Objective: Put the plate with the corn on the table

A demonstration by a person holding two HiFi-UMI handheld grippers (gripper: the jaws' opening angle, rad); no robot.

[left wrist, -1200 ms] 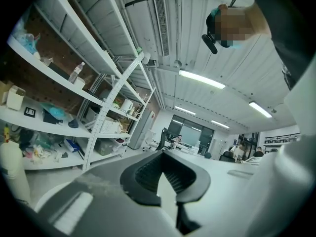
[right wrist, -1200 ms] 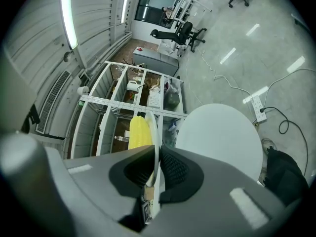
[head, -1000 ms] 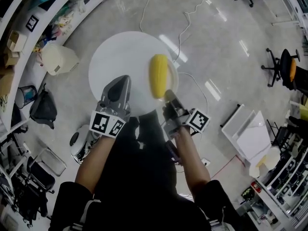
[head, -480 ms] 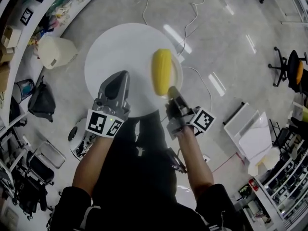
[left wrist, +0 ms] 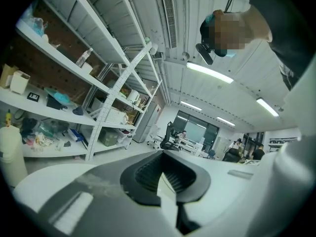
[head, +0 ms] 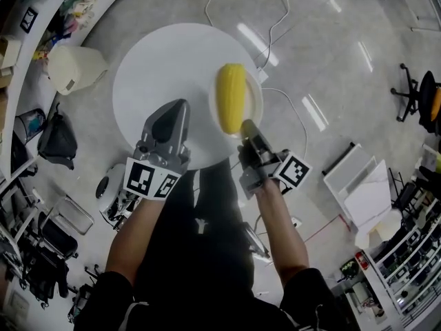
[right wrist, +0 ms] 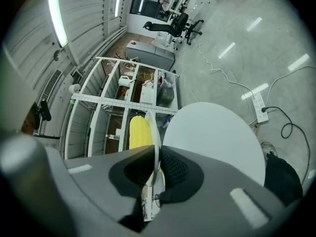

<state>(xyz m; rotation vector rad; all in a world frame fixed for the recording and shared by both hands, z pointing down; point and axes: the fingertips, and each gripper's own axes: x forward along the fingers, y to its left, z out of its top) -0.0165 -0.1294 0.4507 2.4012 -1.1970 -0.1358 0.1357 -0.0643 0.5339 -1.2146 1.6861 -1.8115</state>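
Note:
A yellow corn cob (head: 231,98) lies on a small white plate (head: 256,104). My right gripper (head: 247,126) is shut on the plate's near rim and holds it over the right side of the round white table (head: 158,67). In the right gripper view the plate (right wrist: 153,125) runs edge-on between the pads of the right gripper (right wrist: 157,169). There the corn (right wrist: 138,132) is to its left and the table (right wrist: 217,137) to its right. My left gripper (head: 169,126) hovers over the table's near edge, shut and holding nothing. In its own view the left gripper (left wrist: 163,177) points up at shelves and ceiling.
Cables and a power strip (head: 265,74) lie on the glossy floor beyond the table. Curved shelving, a white bin (head: 72,67) and a black bag (head: 58,140) stand at the left. Office chairs (head: 420,95) and white boards (head: 358,185) are at the right.
The table and plate have drifted slightly up in the head view and look a little larger. The right gripper keeps its grip on the plate; the left gripper stays shut beside it.

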